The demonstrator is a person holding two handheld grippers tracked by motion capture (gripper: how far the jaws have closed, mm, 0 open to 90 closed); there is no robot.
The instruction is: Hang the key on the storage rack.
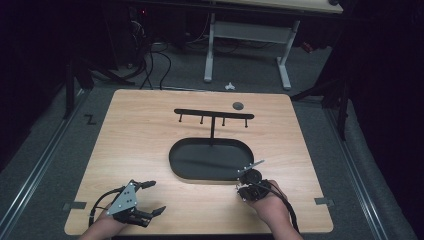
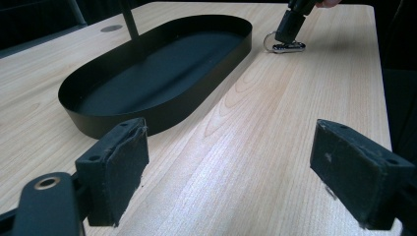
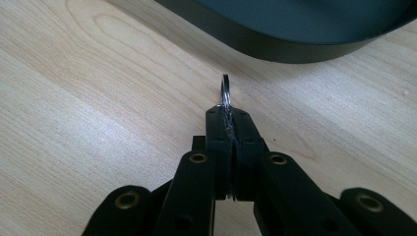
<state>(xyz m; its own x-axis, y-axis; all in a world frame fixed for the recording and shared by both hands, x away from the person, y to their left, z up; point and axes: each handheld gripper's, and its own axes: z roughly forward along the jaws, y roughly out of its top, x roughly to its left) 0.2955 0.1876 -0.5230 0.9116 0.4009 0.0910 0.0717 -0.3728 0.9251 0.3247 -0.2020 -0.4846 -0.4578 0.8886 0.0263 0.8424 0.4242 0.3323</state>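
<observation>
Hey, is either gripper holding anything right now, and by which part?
The right gripper pinches a key ring at its lower part, ring poking out. The left gripper holds nothing.

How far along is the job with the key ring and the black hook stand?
Done: the right gripper has shut on the key ring, at table level beside the oval tray. In hand: only that grip; the left gripper rests open with nothing between its jaws. Left: probably lifting the ring to a hook on the rack; all four hooks hang bare.
</observation>
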